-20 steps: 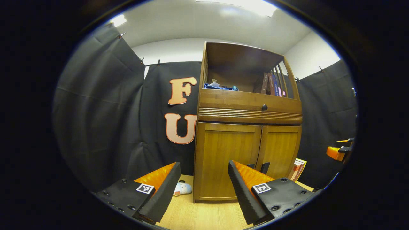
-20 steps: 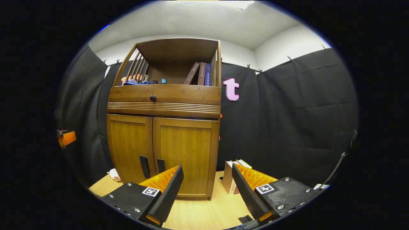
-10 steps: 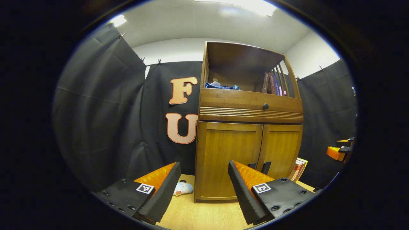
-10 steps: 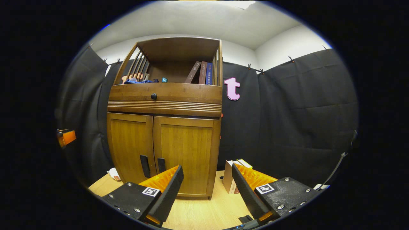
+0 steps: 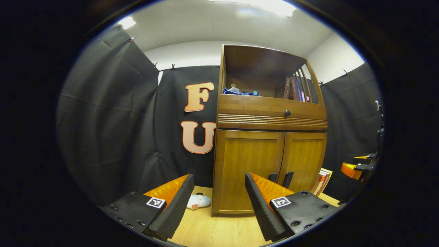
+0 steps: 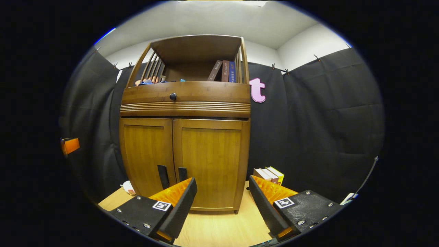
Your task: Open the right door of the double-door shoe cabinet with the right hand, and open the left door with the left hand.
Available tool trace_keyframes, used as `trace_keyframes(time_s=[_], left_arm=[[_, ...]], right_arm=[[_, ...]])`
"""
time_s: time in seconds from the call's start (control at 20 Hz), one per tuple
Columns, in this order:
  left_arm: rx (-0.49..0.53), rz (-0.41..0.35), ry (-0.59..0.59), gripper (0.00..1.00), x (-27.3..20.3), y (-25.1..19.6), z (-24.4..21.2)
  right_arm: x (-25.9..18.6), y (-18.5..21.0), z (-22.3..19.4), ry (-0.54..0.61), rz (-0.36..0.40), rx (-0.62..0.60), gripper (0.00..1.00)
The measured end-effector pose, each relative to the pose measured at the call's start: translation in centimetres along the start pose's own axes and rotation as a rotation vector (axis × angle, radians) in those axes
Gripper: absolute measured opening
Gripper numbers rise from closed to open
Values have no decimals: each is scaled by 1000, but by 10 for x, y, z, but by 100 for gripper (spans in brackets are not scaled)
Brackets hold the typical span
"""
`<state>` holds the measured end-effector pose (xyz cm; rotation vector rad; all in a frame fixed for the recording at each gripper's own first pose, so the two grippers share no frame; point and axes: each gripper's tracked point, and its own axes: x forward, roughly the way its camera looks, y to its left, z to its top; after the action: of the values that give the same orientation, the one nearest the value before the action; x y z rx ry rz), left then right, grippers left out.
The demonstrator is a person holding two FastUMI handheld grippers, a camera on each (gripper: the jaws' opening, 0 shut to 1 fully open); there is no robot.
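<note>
the right hand-held gripper [image 6: 221, 197] has just closed in on the tall brown wooden double-door shoe cabinet [image 6: 185, 99]: in the right gripper view the cabinet sits larger and more square-on than a moment ago, and the small stack of books [image 6: 269, 174] on the floor beside it has slid out to the right. its fingers stand wide apart with nothing between them. both doors are shut. the right door [image 6: 211, 161] lies straight ahead, and its dark upright handle [image 6: 182, 174] shows just above the near finger, touching nothing yet.

the left hand-held gripper [image 5: 217, 197] has barely shifted, drifting a little so the cabinet sits slightly further right in the left gripper view. its fingers are spread too, empty. the left door [image 5: 248, 168] is in front of it, with its dark handle [image 5: 273, 177] peeking over the finger. a small pale thing [image 5: 199, 201] lies on the light wooden floor [image 5: 219, 230] by the cabinet's foot; i can't make out what it is from here.

so the approach is under way, right side leading, which fits the order asked for. i'd judge the next job is lining up on that right handle.
</note>
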<state>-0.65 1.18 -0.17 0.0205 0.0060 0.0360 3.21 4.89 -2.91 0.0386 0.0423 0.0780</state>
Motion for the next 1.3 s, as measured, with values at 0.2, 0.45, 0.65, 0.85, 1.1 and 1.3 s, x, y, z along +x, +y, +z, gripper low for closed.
trace_keyframes(time_s=[0.2,0.45,0.65,0.85,1.1,1.3], left_arm=[[4,21,0,93,-3,9,2],[17,55,1,93,-9,23,0],[20,85,12,93,-13,36,-3],[22,115,17,93,-13,50,-6],[27,156,37,93,-12,70,-13],[34,187,53,93,-12,84,-19]], right_arm=[[22,28,-18,11,50,20,94],[53,61,-40,32,98,32,94],[81,88,-48,23,142,52,94],[112,108,-68,55,162,52,93],[154,125,-98,110,168,56,82],[179,127,-117,142,144,71,75]])
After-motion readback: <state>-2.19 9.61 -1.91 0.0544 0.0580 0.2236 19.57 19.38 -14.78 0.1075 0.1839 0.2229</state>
